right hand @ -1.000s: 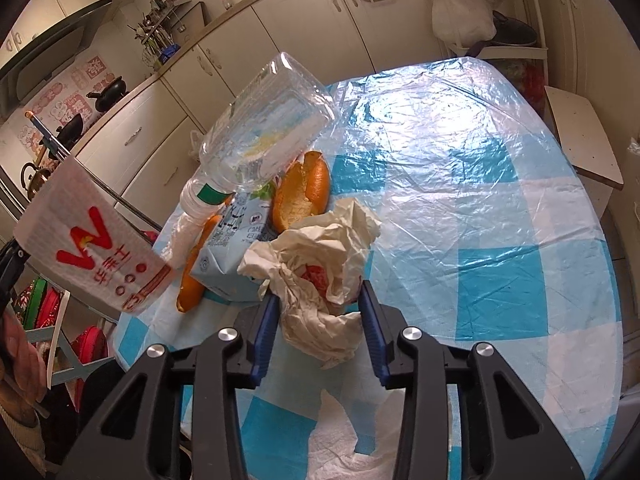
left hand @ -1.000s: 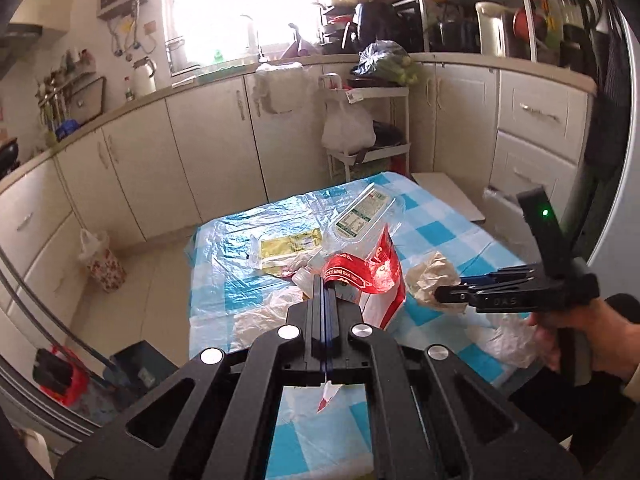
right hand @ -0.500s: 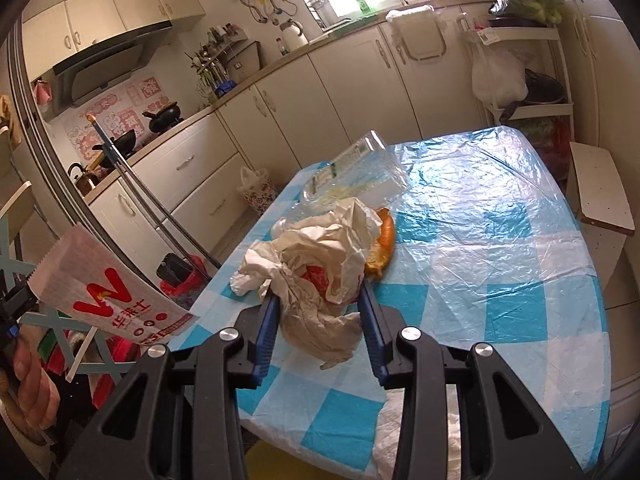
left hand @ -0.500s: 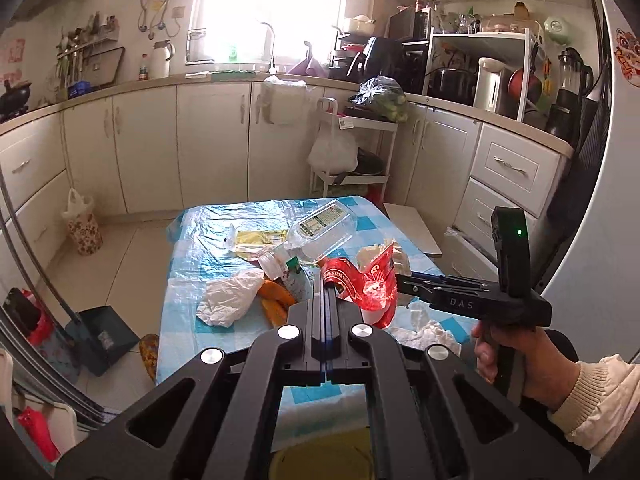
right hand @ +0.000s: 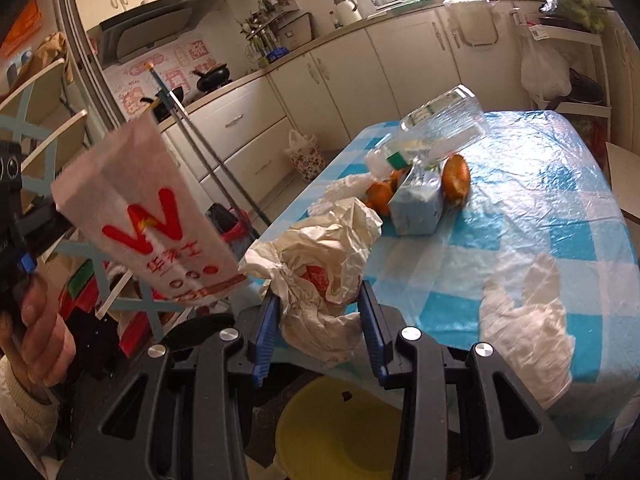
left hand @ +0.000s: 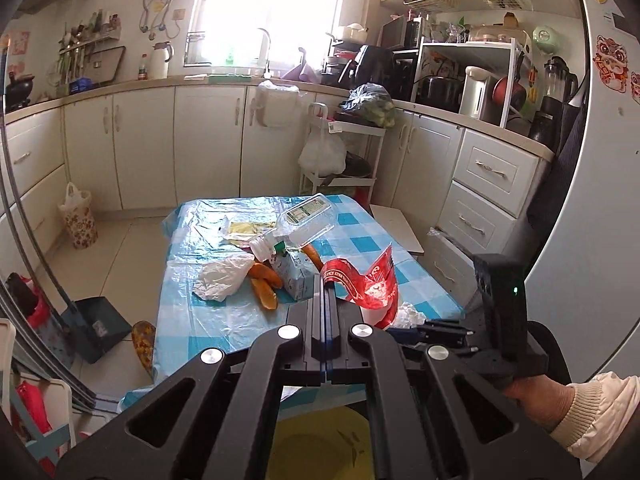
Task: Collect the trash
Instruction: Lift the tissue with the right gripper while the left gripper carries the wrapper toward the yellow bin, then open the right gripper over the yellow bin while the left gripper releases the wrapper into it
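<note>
Black tongs (right hand: 318,332) (blue pads, silver screws), cream knit sleeve (left hand: 592,416).

Blown-out window (left hand: 264,8) glare; fisheye-bent edges (sharp centre)

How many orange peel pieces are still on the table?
3 visible: one long peel in front of the carton, one tucked against its left side beside the white bag, one on its other side. More may hide under the bottle.

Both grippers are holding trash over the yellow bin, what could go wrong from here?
The crumpled wrapper bulges well past the right gripper, so part may catch and miss the yellow bin. The left gripper pinches only an edge of the paper bag, which sits off to the side of the bin and could land on the floor.
</note>
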`<action>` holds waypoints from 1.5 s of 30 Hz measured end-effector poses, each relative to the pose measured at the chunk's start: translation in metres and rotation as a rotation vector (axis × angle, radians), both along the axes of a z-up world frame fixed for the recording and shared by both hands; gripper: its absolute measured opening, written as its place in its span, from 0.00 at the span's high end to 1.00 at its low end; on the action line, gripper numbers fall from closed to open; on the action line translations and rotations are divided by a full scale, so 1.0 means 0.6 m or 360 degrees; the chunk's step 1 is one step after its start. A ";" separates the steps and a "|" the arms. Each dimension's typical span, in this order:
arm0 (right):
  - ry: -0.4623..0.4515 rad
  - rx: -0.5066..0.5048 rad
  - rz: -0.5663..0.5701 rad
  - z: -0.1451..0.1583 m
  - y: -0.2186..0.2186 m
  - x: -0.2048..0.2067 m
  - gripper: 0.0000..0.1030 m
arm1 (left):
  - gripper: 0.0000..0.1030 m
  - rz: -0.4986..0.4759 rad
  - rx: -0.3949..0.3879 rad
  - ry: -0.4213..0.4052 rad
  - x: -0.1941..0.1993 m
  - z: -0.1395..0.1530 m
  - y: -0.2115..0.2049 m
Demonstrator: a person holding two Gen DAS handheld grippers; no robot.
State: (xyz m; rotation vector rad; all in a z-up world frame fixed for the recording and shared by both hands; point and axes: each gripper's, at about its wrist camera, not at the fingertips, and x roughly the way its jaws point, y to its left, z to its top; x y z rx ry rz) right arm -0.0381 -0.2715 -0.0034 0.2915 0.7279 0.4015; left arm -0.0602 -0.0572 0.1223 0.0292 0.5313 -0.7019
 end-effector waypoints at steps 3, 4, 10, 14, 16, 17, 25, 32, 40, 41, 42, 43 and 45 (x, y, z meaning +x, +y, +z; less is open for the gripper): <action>0.0088 -0.0087 0.0096 -0.022 0.037 -0.017 0.62 | 0.99 0.0009 -0.0016 0.0009 -0.010 -0.003 0.018; 0.0115 -0.0110 0.0123 -0.029 0.046 -0.023 0.62 | 0.99 0.0013 -0.0022 0.0016 -0.011 -0.005 0.023; 0.0279 -0.0226 0.0241 -0.072 0.086 -0.044 0.62 | 0.99 0.0043 -0.0070 0.0071 -0.013 -0.017 0.046; 0.0404 -0.0271 0.0308 -0.098 0.099 -0.042 0.60 | 0.99 0.0046 -0.0085 0.0113 -0.014 -0.032 0.048; 0.0476 -0.0334 0.0330 -0.116 0.107 -0.043 0.55 | 0.99 0.0042 -0.0089 0.0136 -0.015 -0.042 0.047; 0.0526 -0.0357 0.0345 -0.126 0.111 -0.041 0.52 | 0.99 0.0039 -0.0089 0.0149 -0.016 -0.047 0.046; 0.0503 -0.0394 0.0164 -0.110 0.079 -0.039 0.32 | 0.99 0.0008 -0.0021 0.0290 -0.027 -0.125 0.025; 0.0120 -0.0307 -0.0288 -0.031 -0.008 -0.070 0.30 | 0.99 -0.0023 0.0075 0.0462 -0.032 -0.207 -0.007; 0.0118 -0.0277 -0.0647 -0.026 -0.087 -0.071 0.23 | 0.92 -0.0056 0.0277 0.0667 -0.023 -0.284 -0.051; 0.0131 -0.0293 -0.0665 -0.027 -0.088 -0.069 0.23 | 0.88 -0.0047 0.0274 0.0668 -0.021 -0.283 -0.050; 0.0147 -0.0314 -0.0682 -0.029 -0.092 -0.065 0.23 | 0.78 -0.0037 0.0266 0.0661 -0.021 -0.282 -0.049; 0.0165 -0.0333 -0.0698 -0.030 -0.093 -0.060 0.23 | 0.71 -0.0029 0.0260 0.0655 -0.021 -0.280 -0.047; 0.0216 -0.0365 -0.0718 -0.028 -0.107 -0.055 0.24 | 0.64 -0.0018 0.0253 0.0644 -0.020 -0.278 -0.046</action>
